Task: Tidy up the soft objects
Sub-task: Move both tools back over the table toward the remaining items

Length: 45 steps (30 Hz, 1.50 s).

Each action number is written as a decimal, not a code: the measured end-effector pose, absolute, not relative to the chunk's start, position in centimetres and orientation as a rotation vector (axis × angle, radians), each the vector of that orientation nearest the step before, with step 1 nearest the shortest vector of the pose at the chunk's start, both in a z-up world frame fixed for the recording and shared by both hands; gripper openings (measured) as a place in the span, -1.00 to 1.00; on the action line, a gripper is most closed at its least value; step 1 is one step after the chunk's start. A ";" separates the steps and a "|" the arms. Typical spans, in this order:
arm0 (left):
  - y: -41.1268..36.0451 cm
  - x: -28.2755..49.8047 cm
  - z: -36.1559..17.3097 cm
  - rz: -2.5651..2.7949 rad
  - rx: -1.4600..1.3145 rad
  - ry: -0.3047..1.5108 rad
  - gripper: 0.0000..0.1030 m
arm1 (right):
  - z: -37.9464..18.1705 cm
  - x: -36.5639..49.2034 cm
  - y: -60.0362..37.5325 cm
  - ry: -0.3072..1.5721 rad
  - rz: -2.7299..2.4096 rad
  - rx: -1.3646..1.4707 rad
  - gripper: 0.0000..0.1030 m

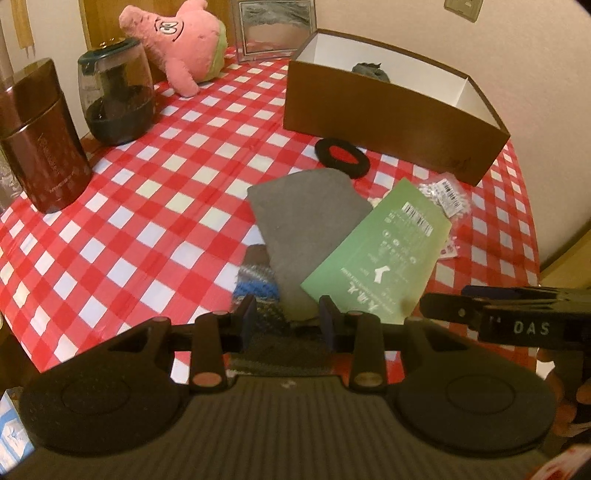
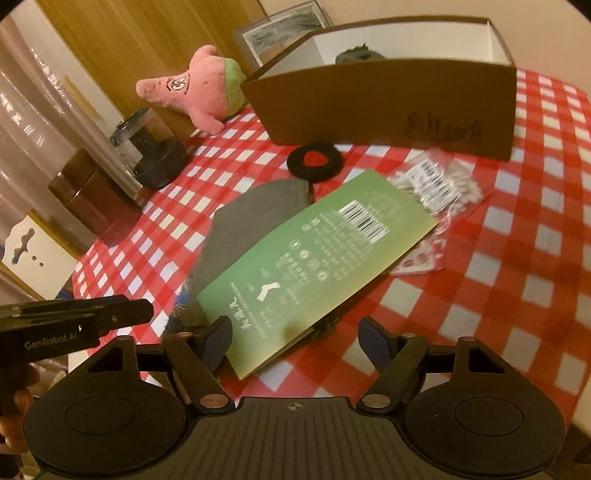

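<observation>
A grey sock (image 1: pixel 306 218) with a green card label (image 1: pixel 380 254) lies on the red checked tablecloth (image 1: pixel 147 221); it also shows in the right wrist view (image 2: pixel 251 221), label (image 2: pixel 317 266). A striped knit sock (image 1: pixel 258 291) lies by its near end. My left gripper (image 1: pixel 288 317) is open, its fingers astride the near ends of both socks. My right gripper (image 2: pixel 295 339) is open around the label's near corner. A black hair band (image 1: pixel 341 157) lies before the brown box (image 1: pixel 388 122), which holds a dark soft item (image 1: pixel 369 70). A pink plush (image 1: pixel 184 40) lies at the back.
A brown canister (image 1: pixel 44 140) and a dark glass jar (image 1: pixel 114 92) stand at the left. A picture frame (image 1: pixel 277 29) leans at the back. Small plastic packets (image 1: pixel 447 195) lie right of the label. The table edge is near on the right (image 2: pixel 576 369).
</observation>
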<state>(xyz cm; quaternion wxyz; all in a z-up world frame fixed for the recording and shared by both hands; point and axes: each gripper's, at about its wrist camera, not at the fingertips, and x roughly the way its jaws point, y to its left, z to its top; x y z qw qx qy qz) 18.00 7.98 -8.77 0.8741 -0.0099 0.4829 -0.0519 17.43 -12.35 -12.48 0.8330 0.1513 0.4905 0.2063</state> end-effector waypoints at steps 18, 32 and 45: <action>8.3 18.9 -10.5 -0.103 -0.038 1.049 -0.35 | -17.3 19.8 -13.8 1.067 0.333 0.626 0.14; 8.3 18.6 -10.1 -0.074 -0.051 1.047 -0.35 | -16.7 21.2 -17.6 0.938 0.366 0.866 -0.82; 7.8 18.1 -9.0 -0.094 -0.077 1.007 -0.35 | -6.5 18.5 -11.0 0.694 0.445 -0.212 -0.93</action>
